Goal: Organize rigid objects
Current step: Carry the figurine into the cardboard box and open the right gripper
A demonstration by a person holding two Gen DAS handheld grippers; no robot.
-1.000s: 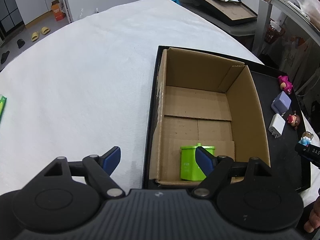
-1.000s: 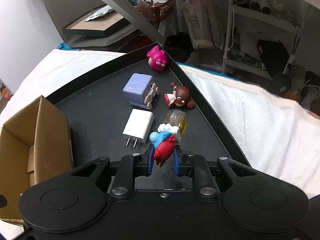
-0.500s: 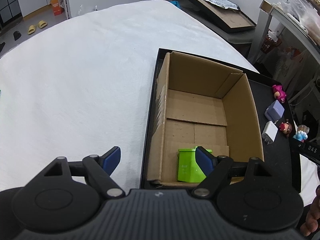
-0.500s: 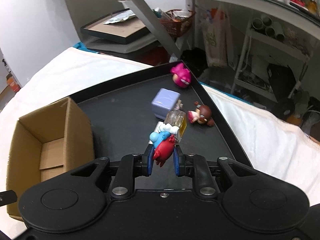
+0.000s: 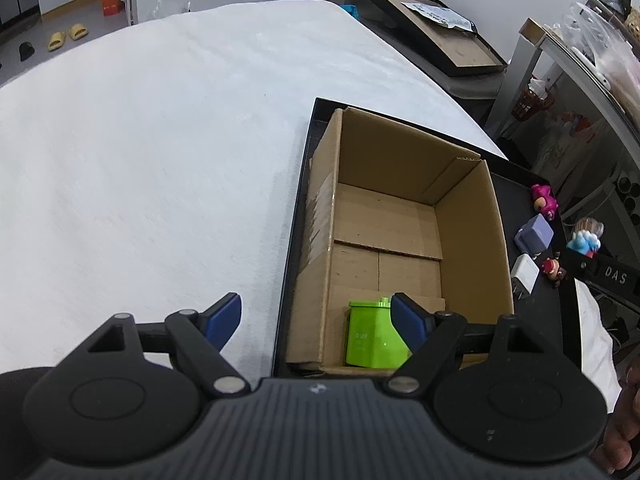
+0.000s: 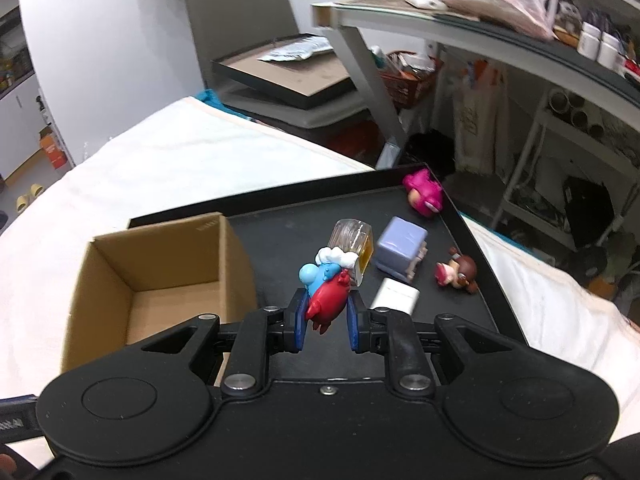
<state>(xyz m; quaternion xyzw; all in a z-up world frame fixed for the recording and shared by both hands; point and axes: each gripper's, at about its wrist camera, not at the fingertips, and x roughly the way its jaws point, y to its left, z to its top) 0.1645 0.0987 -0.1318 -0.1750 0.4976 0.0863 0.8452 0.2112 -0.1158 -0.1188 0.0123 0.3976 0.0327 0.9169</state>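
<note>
The cardboard box (image 5: pixel 404 236) is sitting on the left portion of the tray (image 6: pixel 304 216), which is resting on the cloth-covered table (image 5: pixel 152 152). One small container (image 5: pixel 374 338) is standing inside the box at its near wall — roughly 6 o'clock. On the tray floor at 3 o'clock from the box, four items are lying in a cluster: a figurine (image 6: pixel 424 196) at the far corner, a cube-shaped plug (image 6: pixel 402 246) nearer, a flat charger (image 6: pixel 396 298) nearest, and a second figurine (image 6: pixel 456 272) at 3 o'clock from the charger.
</note>
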